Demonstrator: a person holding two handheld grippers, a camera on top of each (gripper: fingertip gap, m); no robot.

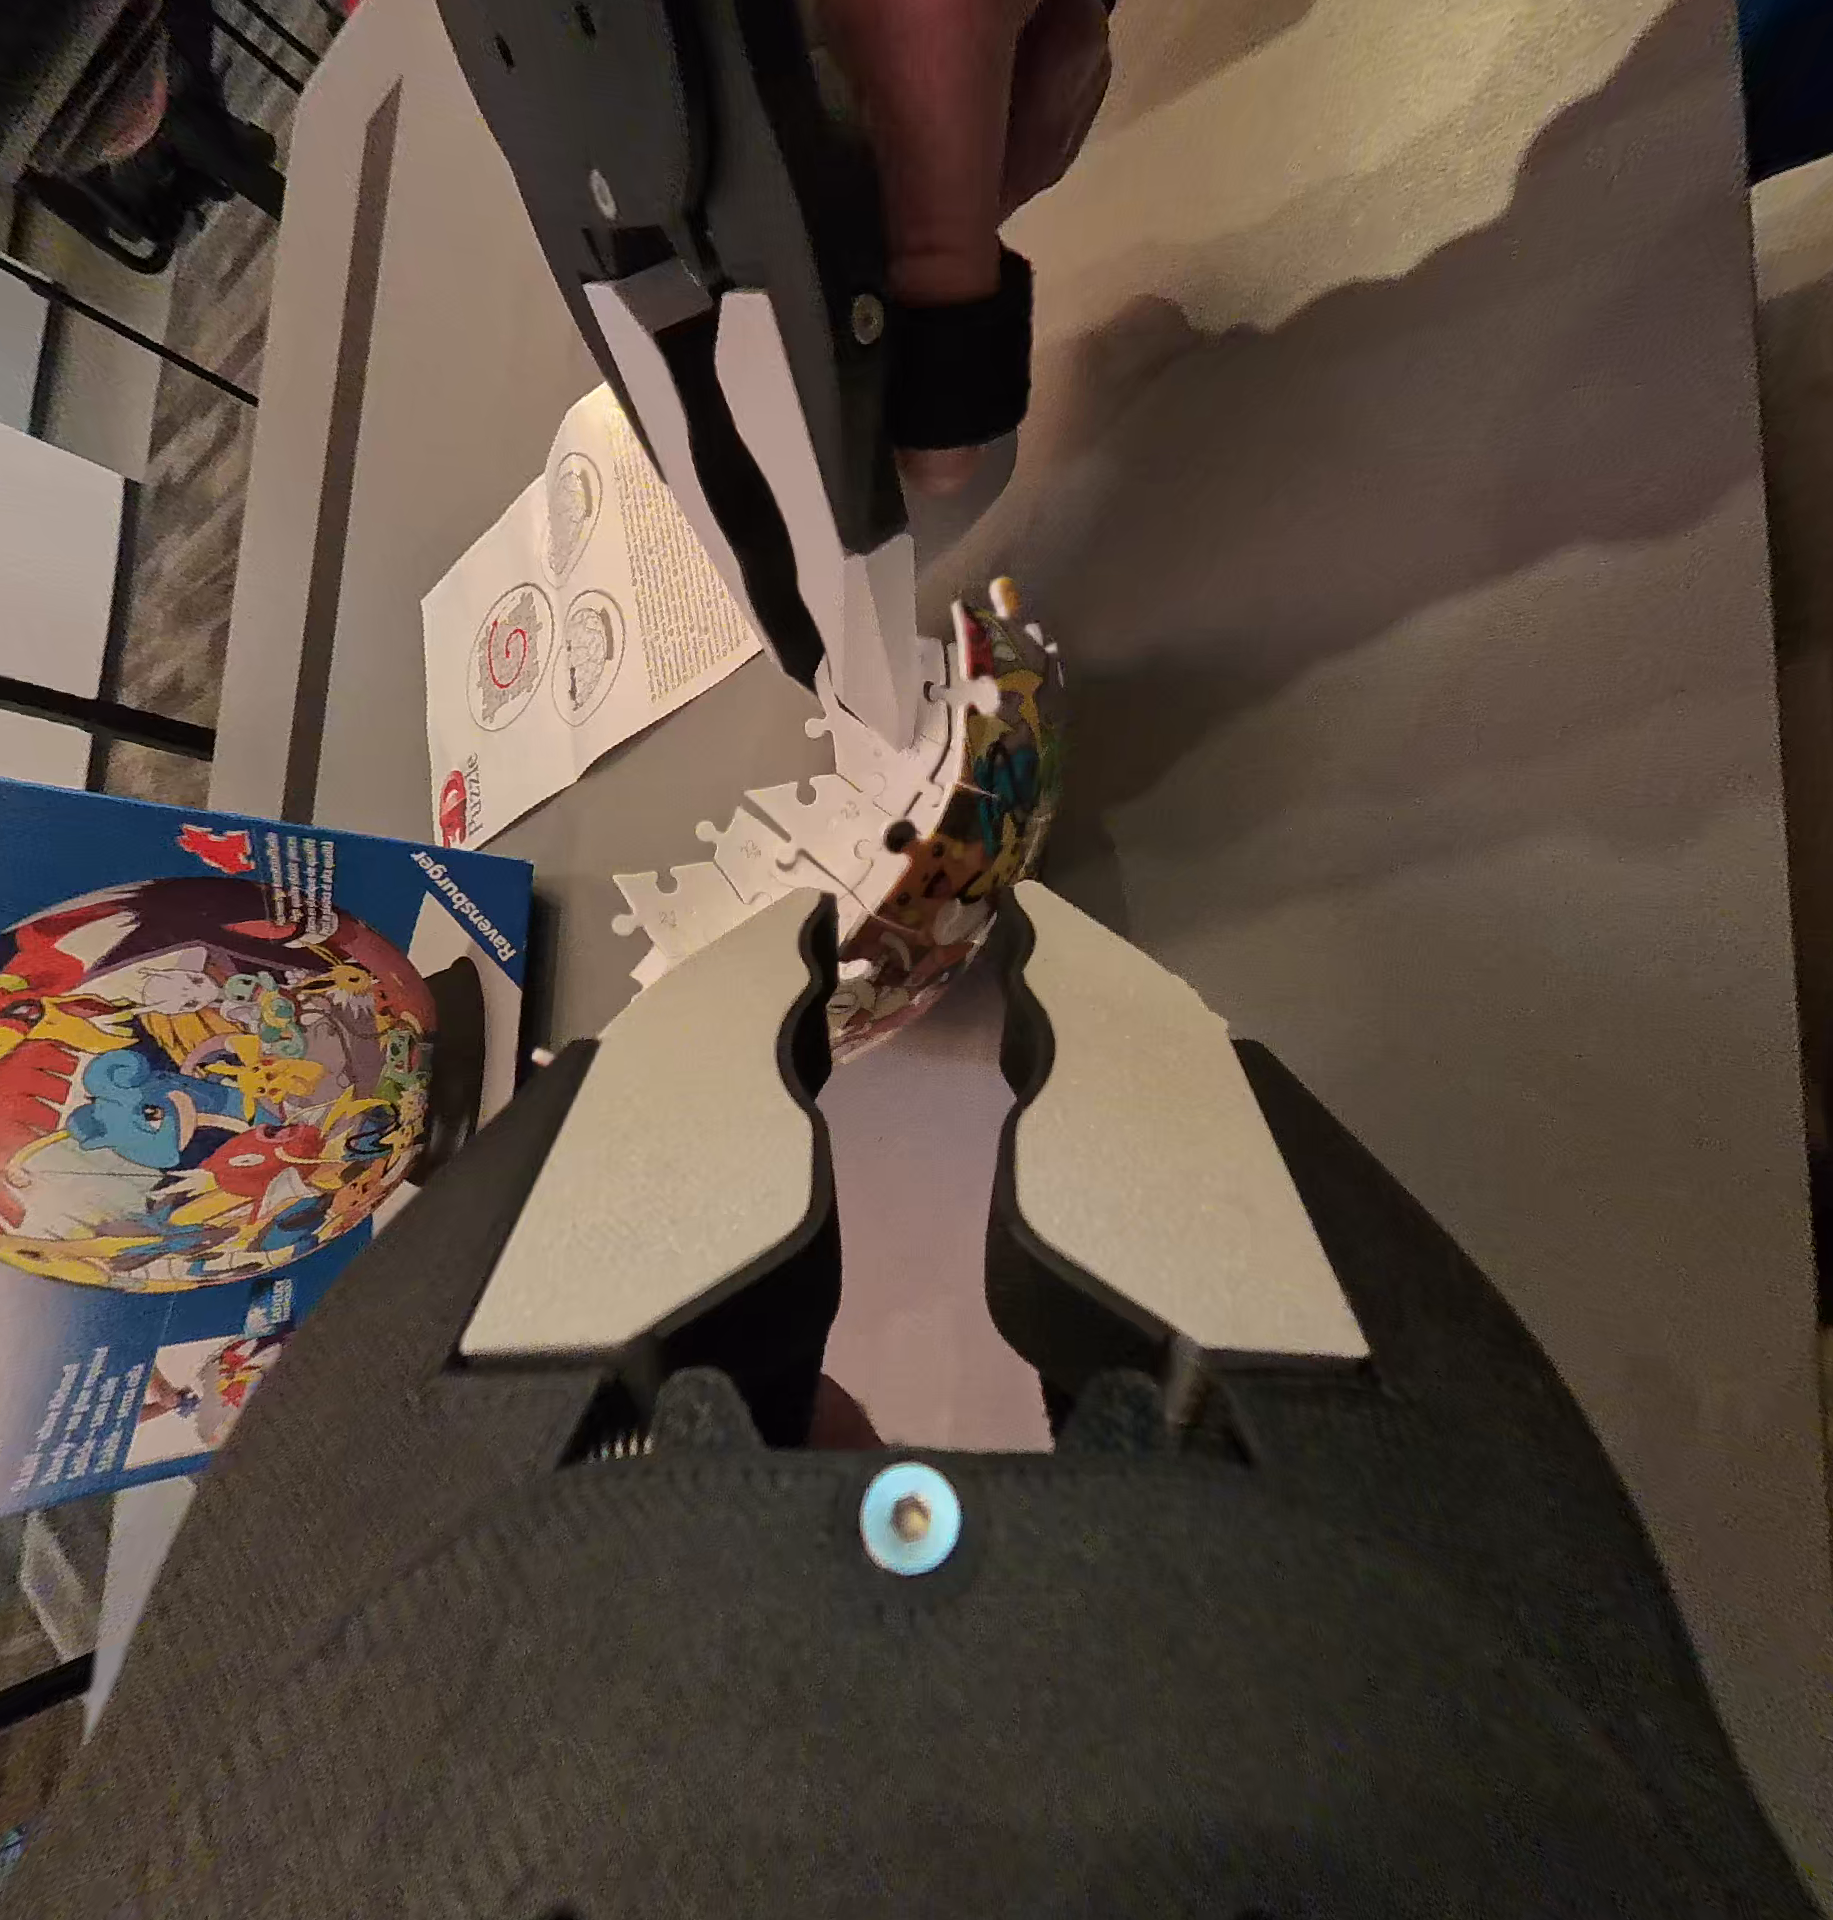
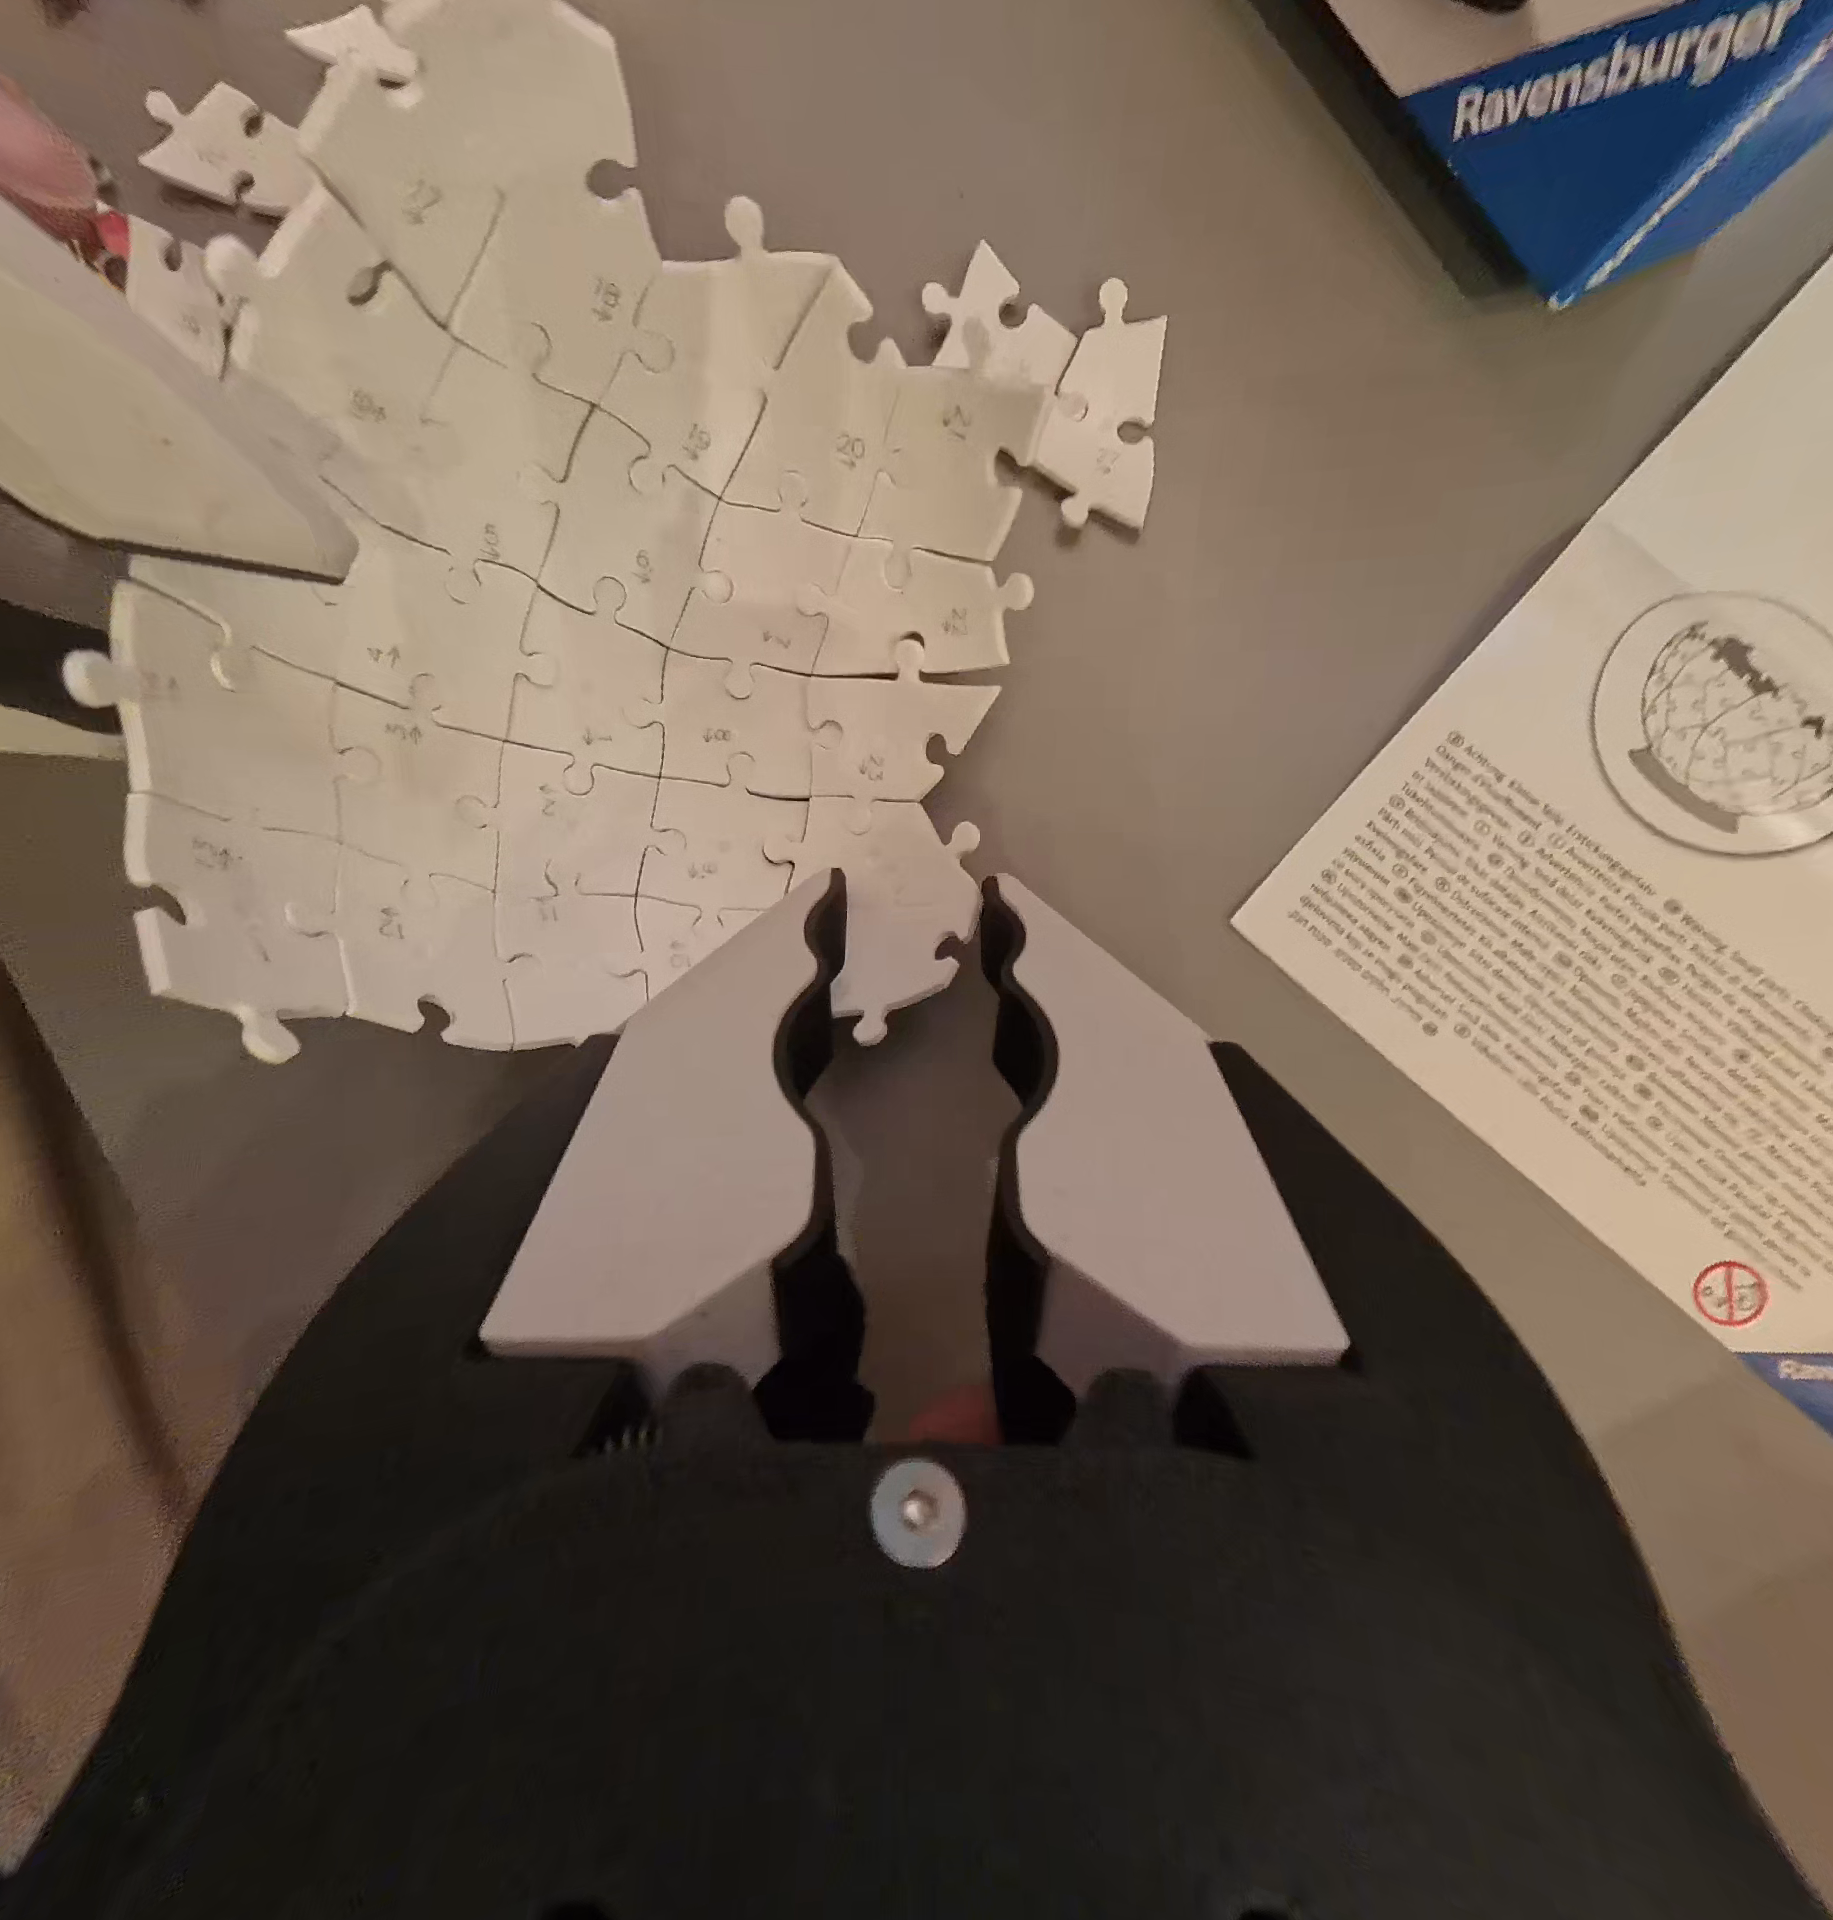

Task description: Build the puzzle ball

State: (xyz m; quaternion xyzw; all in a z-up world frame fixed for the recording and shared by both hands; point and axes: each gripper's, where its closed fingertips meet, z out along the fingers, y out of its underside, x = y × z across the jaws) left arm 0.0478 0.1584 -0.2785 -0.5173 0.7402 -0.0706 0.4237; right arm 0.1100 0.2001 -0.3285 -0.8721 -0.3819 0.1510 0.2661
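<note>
Black gripper bodies fill the near part of both views, each with two pale grey fingers reaching forward.

The left gripper [image 1: 920,899] has its jaws partly apart. The rim of the half-built puzzle ball [image 1: 979,831] stands between the tips, its colourful cartoon side facing right and its white inner side facing left. Whether the jaws actually pinch it cannot be told.

The right gripper [image 2: 914,883] is parted about as far. A white piece at the near edge of the puzzle ball [image 2: 579,623] nearly fills its gap, but I cannot tell whether it is clamped. In the left wrist view this gripper [image 1: 865,675] comes down from the far side, held by a hand [image 1: 953,208], with its tips on the white inner surface.

In the right wrist view the shell's inside is a curved sheet of interlocked white pieces, each bearing a small printed number and arrow. Its edges are ragged with tabs and notches. One finger of the left gripper [image 2: 143,457] lies across its left part.

A white instruction sheet [image 2: 1514,935] lies to the right, well apart, with a drawn globe, dense small print and a red prohibition symbol. A blue box [image 2: 1618,135] sits far right with a white brand name on its side. In the left wrist view its lid [image 1: 216,1091] shows a pictured ball.

The grey table [image 1: 1411,831] lies bare to the right of the shell, crossed by shadows.
</note>
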